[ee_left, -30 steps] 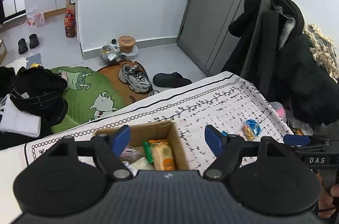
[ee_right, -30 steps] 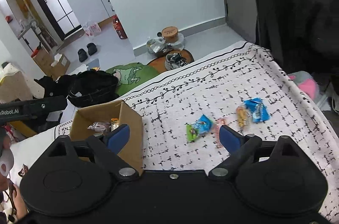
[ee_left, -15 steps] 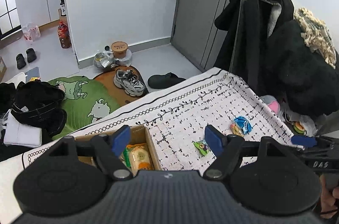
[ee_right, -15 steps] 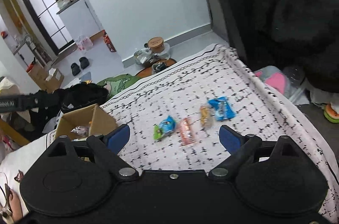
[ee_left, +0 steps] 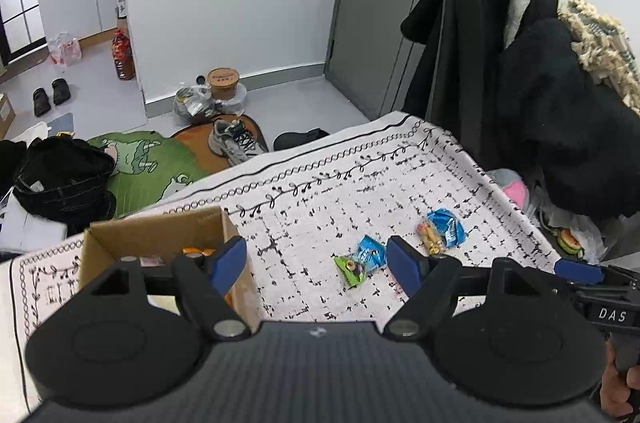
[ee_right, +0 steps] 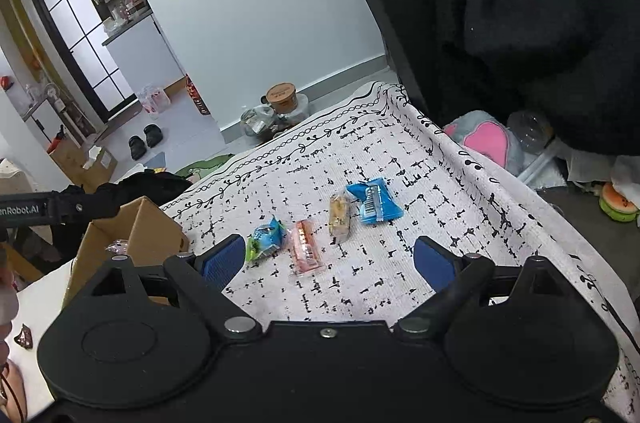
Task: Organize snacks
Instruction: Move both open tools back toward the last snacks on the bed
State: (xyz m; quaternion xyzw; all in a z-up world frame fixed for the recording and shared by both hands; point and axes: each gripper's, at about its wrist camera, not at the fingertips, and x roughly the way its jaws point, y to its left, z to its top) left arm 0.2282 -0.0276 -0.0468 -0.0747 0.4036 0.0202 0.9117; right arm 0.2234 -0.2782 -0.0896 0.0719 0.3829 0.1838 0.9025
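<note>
Both the left gripper [ee_left: 316, 259] and right gripper [ee_right: 330, 261] hang with jaws apart, empty. 4 snack packets [ee_right: 306, 249] lie on the patterned cloth [ee_right: 400, 159], right of the cardboard box [ee_right: 136, 239].

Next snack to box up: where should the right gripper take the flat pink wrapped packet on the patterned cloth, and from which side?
Probably across the middle of the flat pink wrapped packet, pads on its two long edges, coming down from above. It lies flat and narrow on the black-and-white patterned cloth, long axis running away from the open right gripper, clear of the green-and-blue wrapped candy beside it.
</note>
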